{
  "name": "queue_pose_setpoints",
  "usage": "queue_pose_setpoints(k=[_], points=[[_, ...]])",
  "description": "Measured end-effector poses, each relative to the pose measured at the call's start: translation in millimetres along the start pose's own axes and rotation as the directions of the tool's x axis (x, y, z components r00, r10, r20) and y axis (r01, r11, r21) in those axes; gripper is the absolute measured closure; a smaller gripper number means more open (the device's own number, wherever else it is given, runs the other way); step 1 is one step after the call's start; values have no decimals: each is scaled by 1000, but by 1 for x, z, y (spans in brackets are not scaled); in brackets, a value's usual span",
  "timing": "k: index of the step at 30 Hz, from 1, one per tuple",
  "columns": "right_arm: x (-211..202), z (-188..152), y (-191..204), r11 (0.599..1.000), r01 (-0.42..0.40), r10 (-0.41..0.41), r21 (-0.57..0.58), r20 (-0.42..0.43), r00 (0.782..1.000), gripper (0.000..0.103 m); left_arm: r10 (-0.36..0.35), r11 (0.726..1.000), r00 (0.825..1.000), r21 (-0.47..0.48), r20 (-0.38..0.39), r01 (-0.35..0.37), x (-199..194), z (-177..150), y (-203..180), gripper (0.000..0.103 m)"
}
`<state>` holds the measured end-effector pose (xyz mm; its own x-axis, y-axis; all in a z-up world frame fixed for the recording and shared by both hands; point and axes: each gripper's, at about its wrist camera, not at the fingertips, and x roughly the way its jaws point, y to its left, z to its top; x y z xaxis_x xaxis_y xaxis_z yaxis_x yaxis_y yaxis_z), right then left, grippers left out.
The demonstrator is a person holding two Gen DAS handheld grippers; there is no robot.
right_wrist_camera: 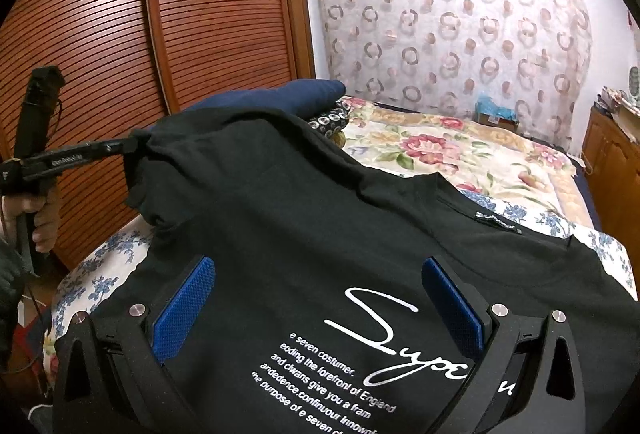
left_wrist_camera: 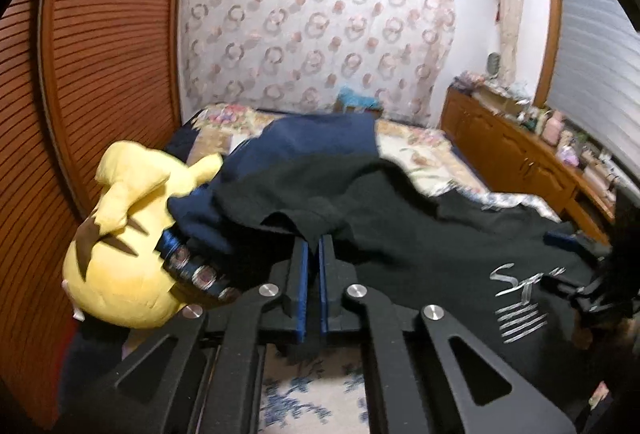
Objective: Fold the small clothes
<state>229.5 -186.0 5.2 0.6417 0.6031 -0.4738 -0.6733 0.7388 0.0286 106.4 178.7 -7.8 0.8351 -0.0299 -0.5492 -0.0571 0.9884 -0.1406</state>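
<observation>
A black T-shirt [right_wrist_camera: 304, 218] with white print lies spread on the bed; it also shows in the left wrist view [left_wrist_camera: 400, 218]. My left gripper [left_wrist_camera: 314, 246] is shut on a sleeve edge of the black T-shirt and lifts it; the right wrist view shows that gripper [right_wrist_camera: 132, 146] pinching the cloth at the left. My right gripper [right_wrist_camera: 320, 298] is open, its blue pads [right_wrist_camera: 188, 298] spread wide just above the printed chest of the shirt, holding nothing.
A navy garment [left_wrist_camera: 304, 142] lies behind the shirt. A yellow plush toy [left_wrist_camera: 124, 242] sits at the left by the wooden slatted wardrobe [left_wrist_camera: 88, 82]. The floral bedspread [right_wrist_camera: 460, 150] stretches back to the curtain. A wooden dresser [left_wrist_camera: 516, 154] stands at the right.
</observation>
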Motion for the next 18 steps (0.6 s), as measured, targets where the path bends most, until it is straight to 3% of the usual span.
queue_pose_setpoints(k=[9, 18], points=[[-21, -6, -11, 997, 73, -75, 36, 41, 996, 0, -147, 985, 989, 89, 8, 145, 10, 34, -62, 98], [-56, -24, -7, 982, 170, -175, 82, 62, 983, 0, -313, 916, 941, 222, -128, 334, 35, 23, -159, 98]])
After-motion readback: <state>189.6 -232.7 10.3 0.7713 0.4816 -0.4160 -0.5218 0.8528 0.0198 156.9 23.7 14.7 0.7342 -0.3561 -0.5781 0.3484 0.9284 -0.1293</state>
